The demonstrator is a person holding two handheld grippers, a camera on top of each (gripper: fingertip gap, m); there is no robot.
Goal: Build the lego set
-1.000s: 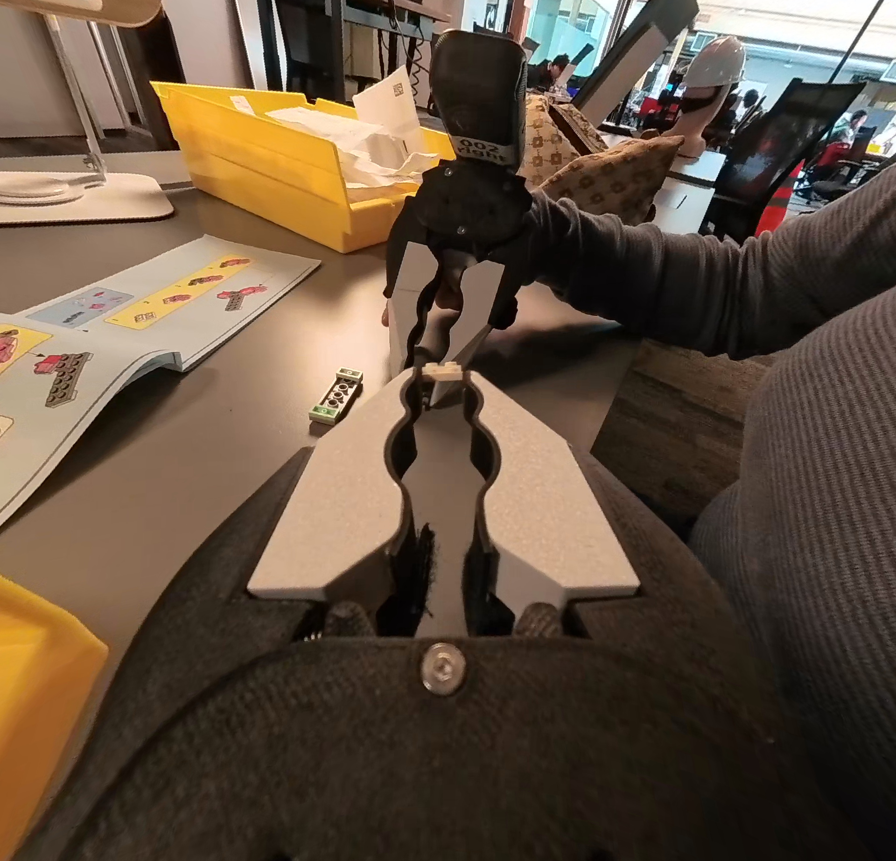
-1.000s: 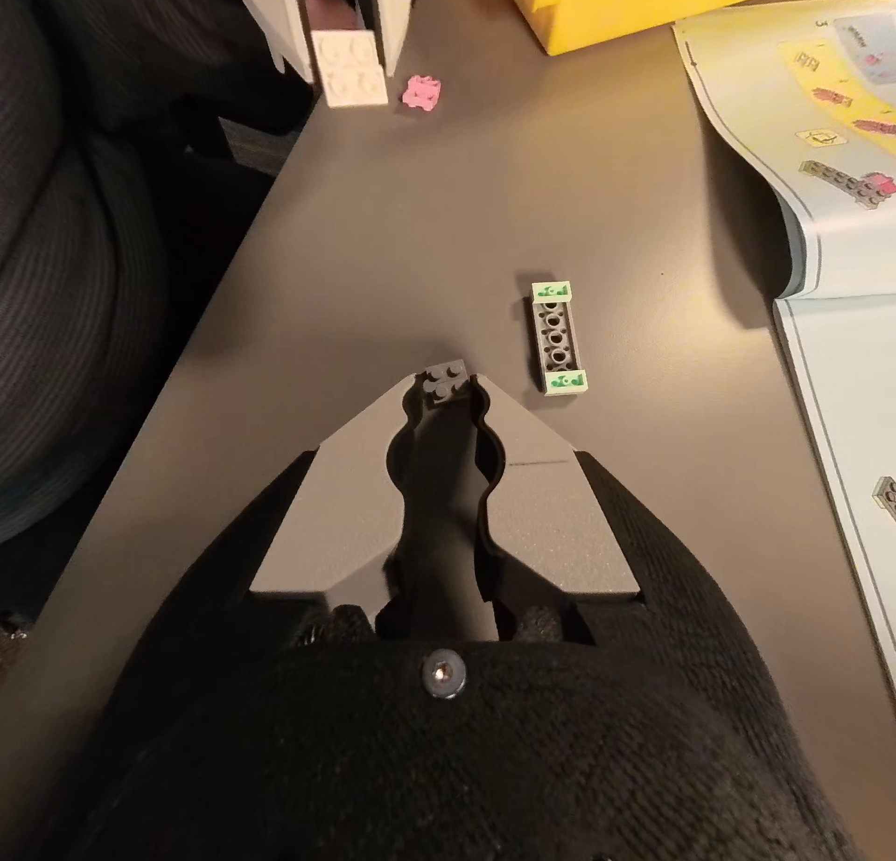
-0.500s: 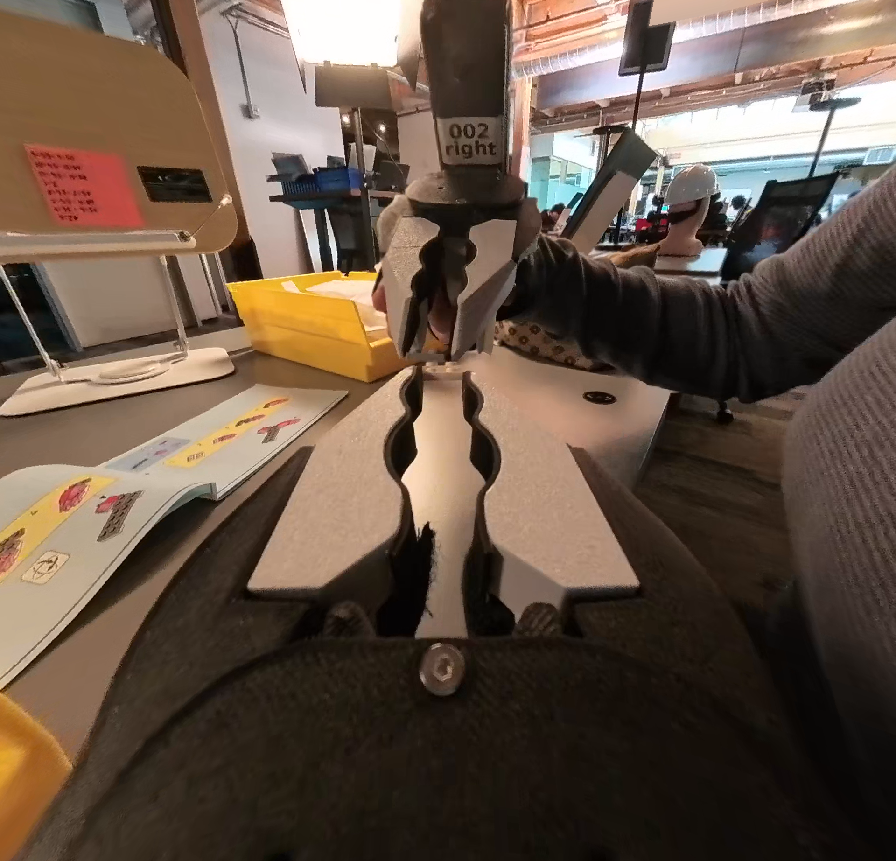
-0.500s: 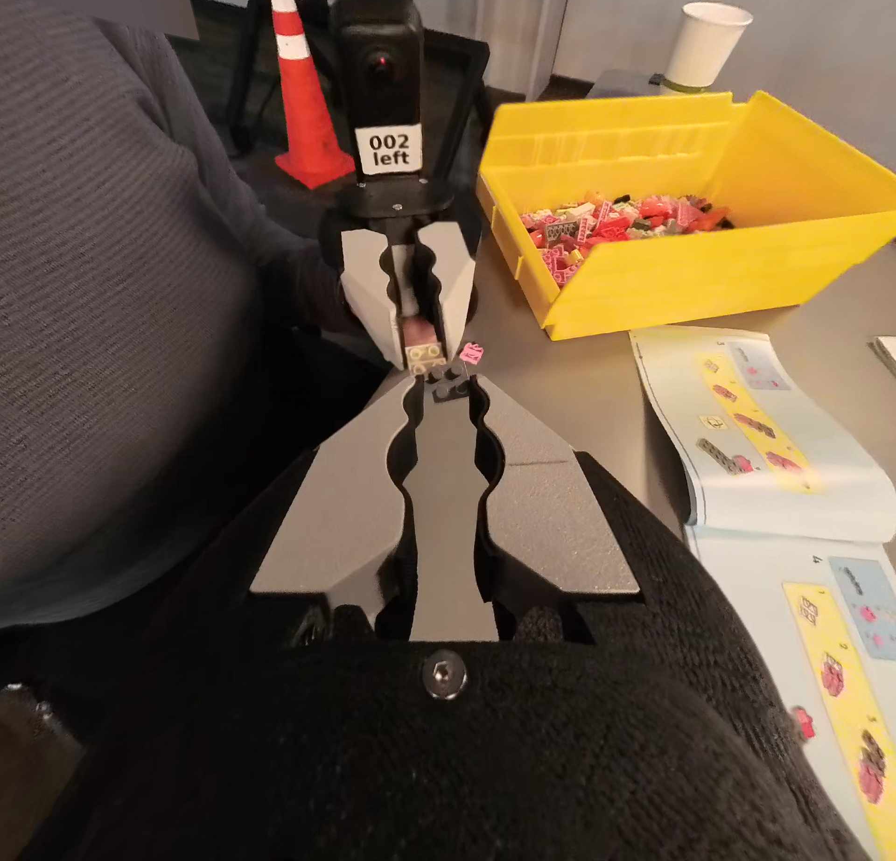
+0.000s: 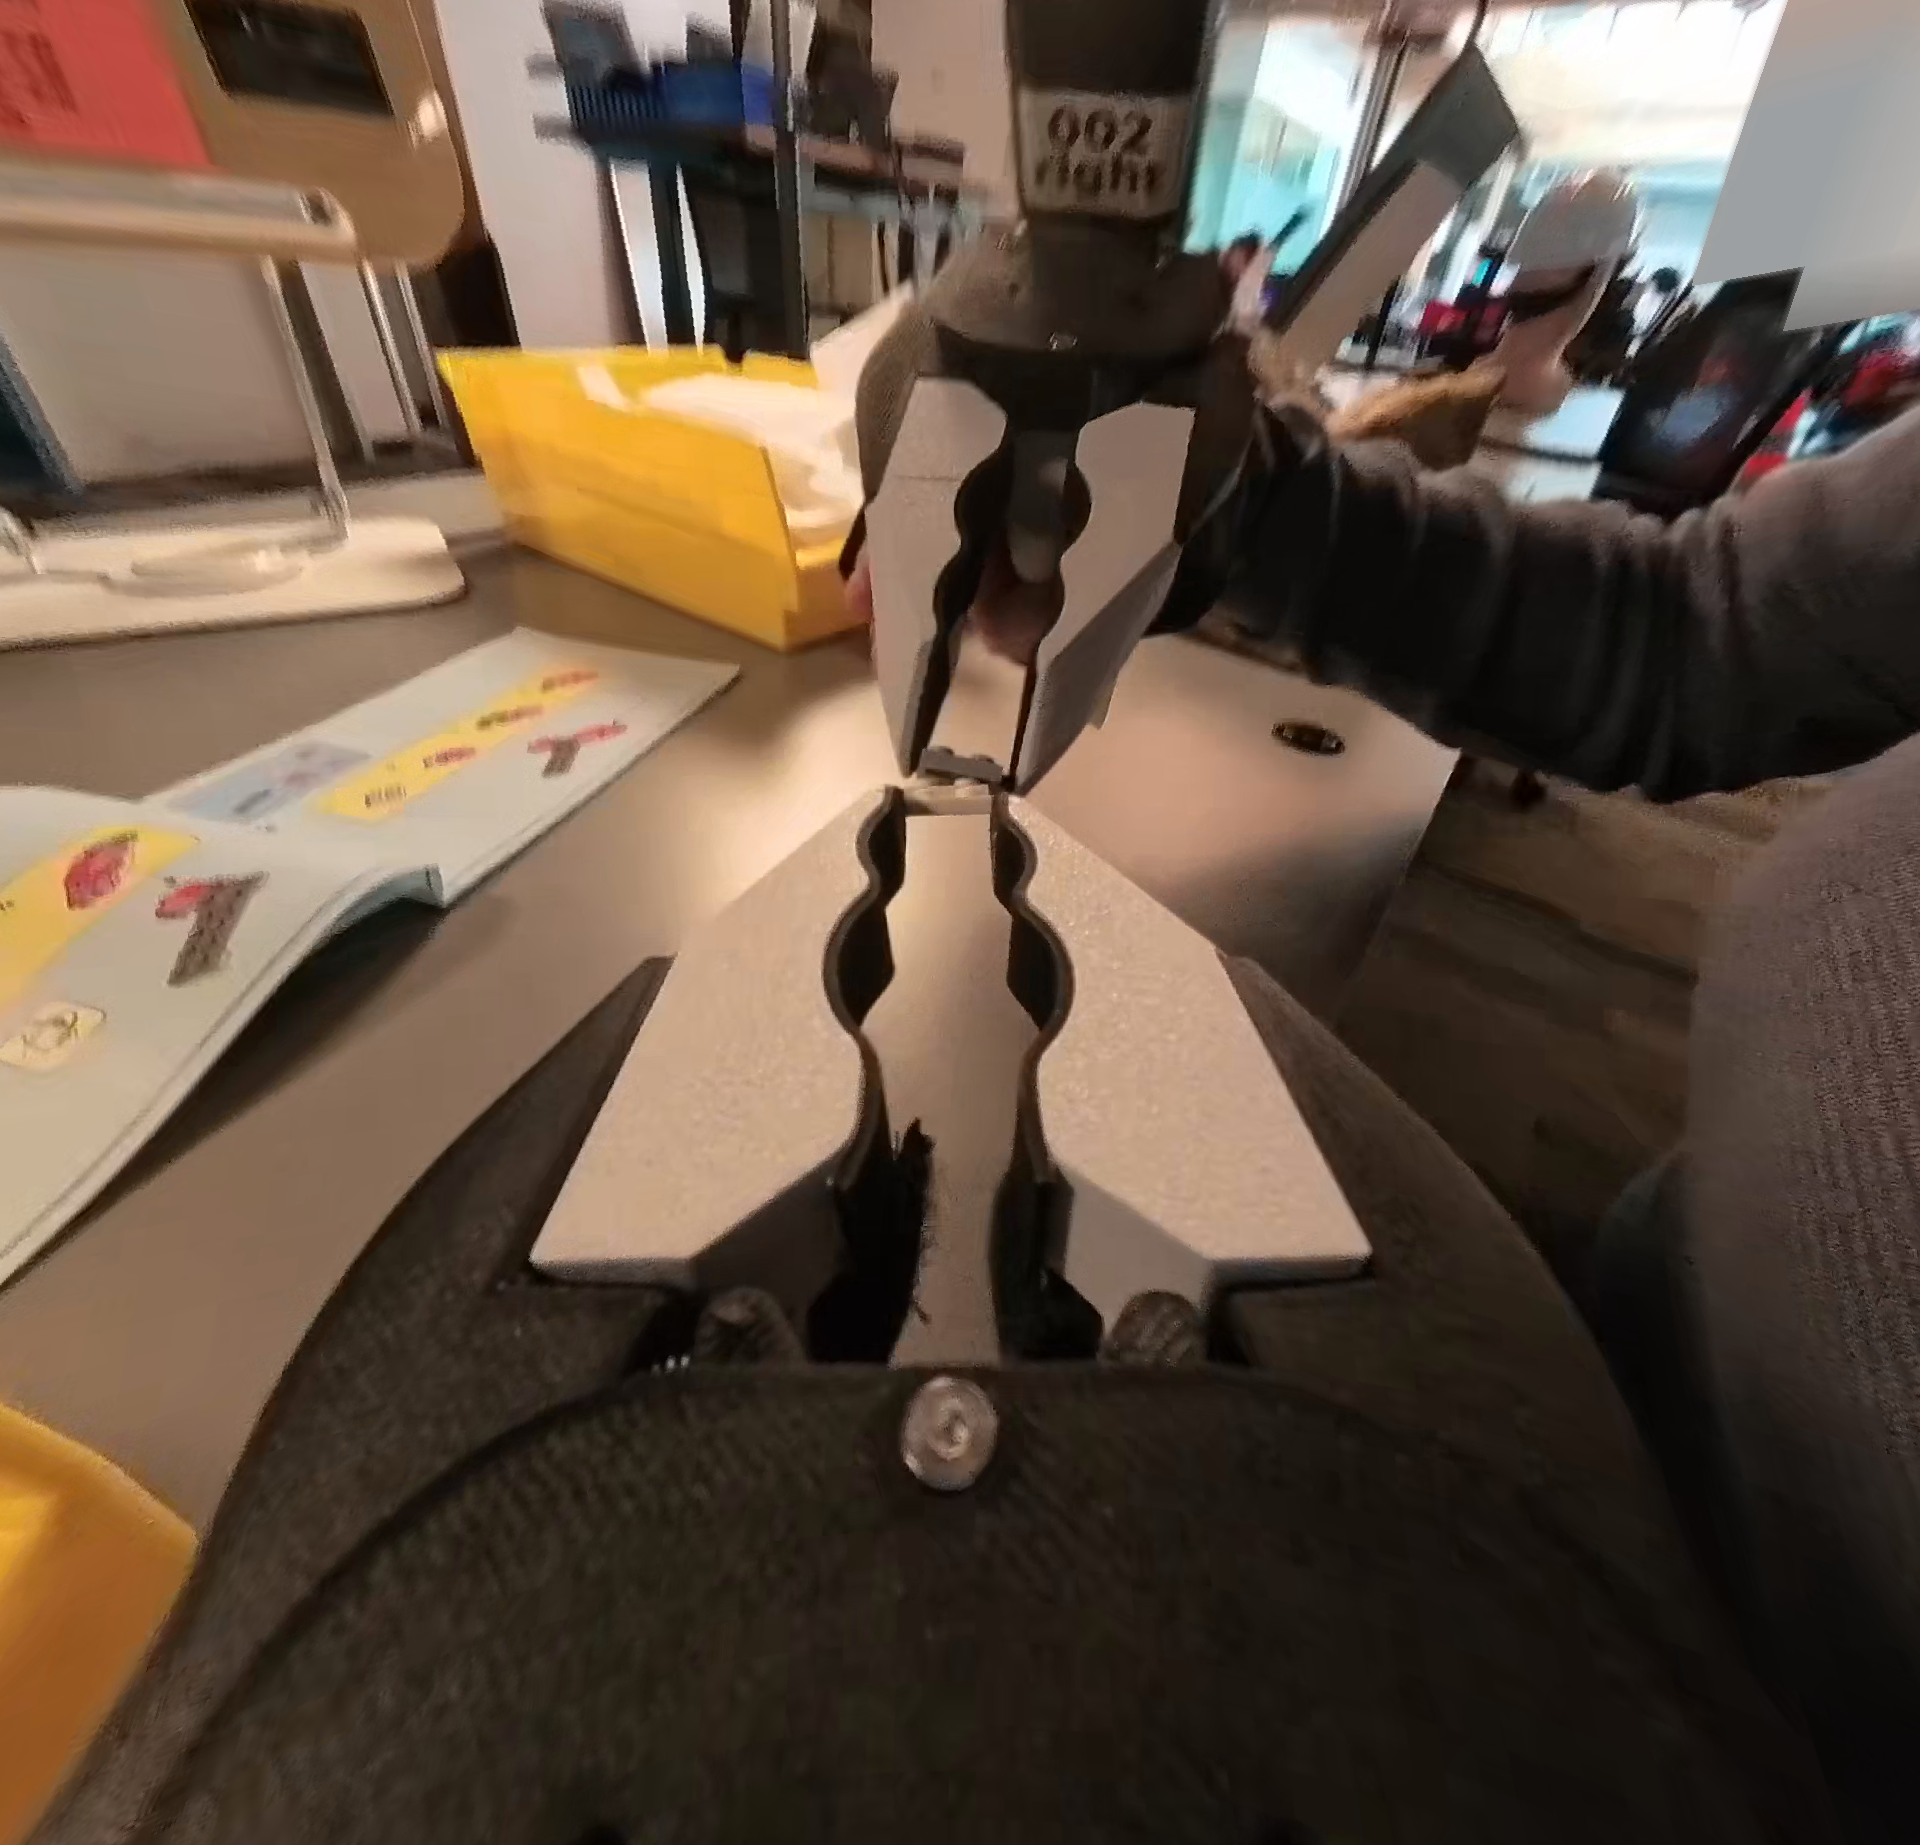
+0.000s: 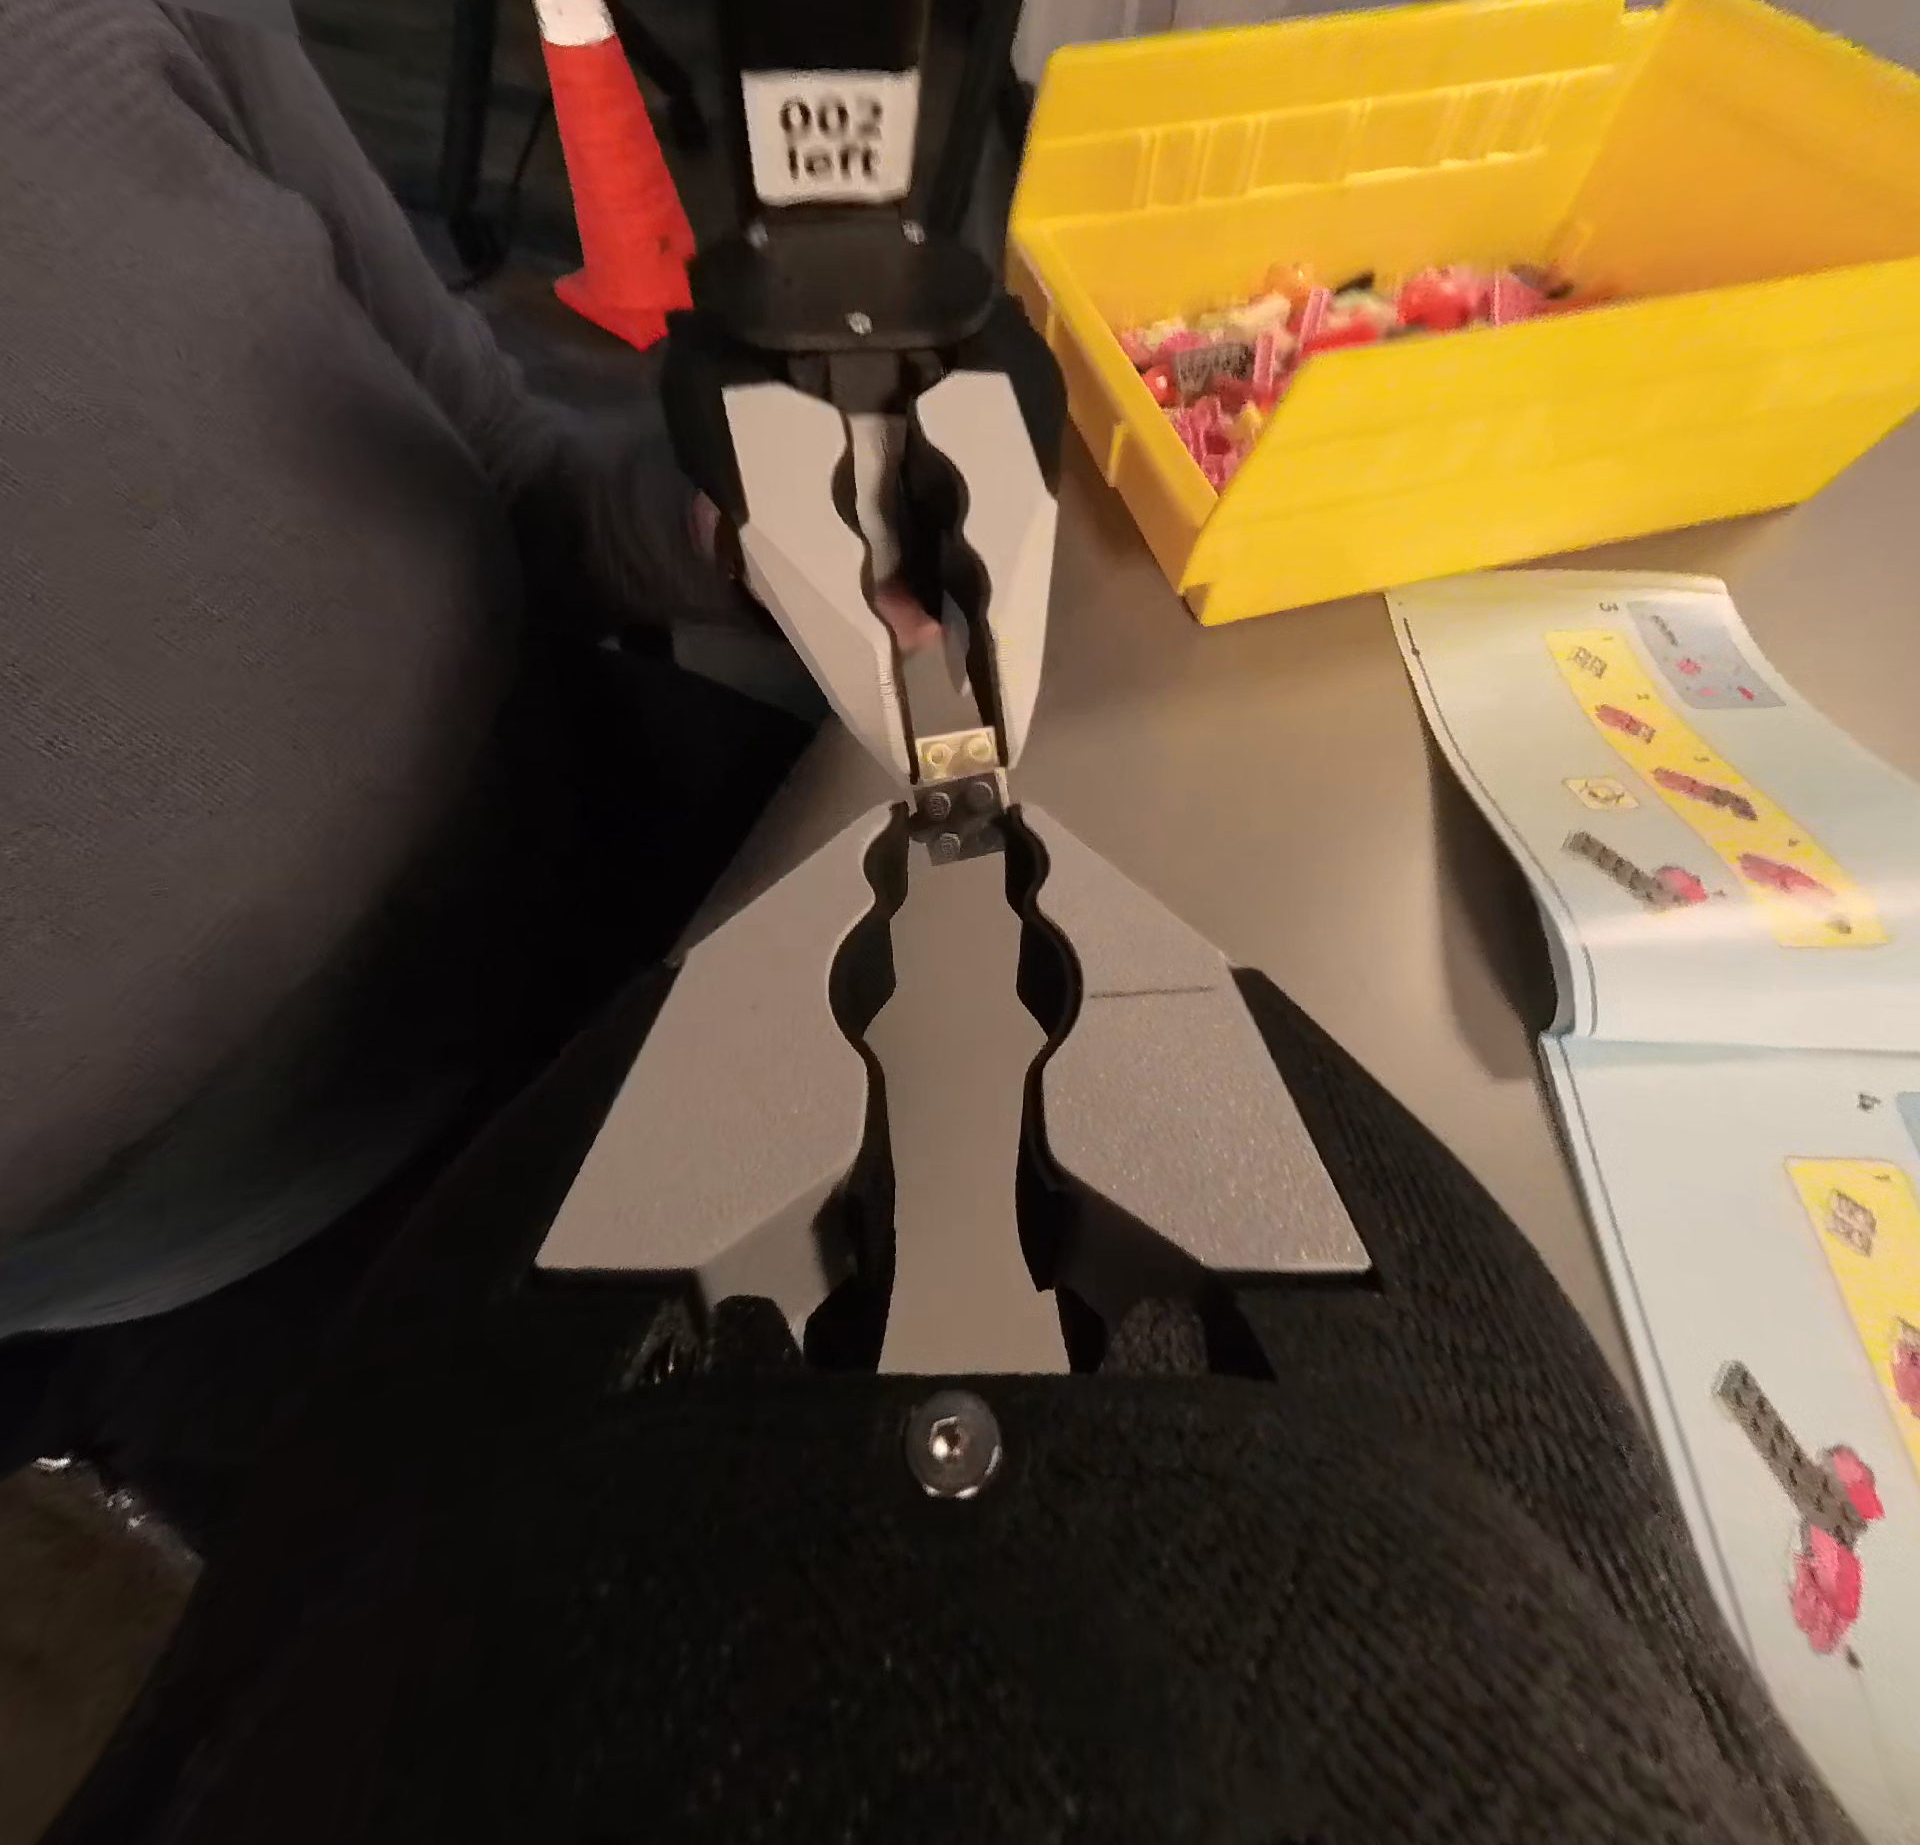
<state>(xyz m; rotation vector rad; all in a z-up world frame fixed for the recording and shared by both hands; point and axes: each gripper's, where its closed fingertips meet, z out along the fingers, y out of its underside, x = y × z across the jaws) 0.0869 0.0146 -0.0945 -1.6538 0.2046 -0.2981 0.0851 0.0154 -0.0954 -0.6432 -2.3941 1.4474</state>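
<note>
Cream plate brick (image 6: 958, 756) sits pinched at the tips of the left hand-held gripper (image 6: 956, 761), narrow gap, pads on both sides. Dark grey brick (image 6: 961, 821) likewise clamped in the right hand-held gripper (image 6: 958, 829). The two bricks meet edge to edge, held above the desk (image 6: 1247, 756) (grey overlapping the cream one). Nearby: yellow bin (image 6: 1507, 465) w/ mixed bricks, open instruction booklet (image 6: 1662, 808), orange cone (image 6: 608, 133) behind.
</note>
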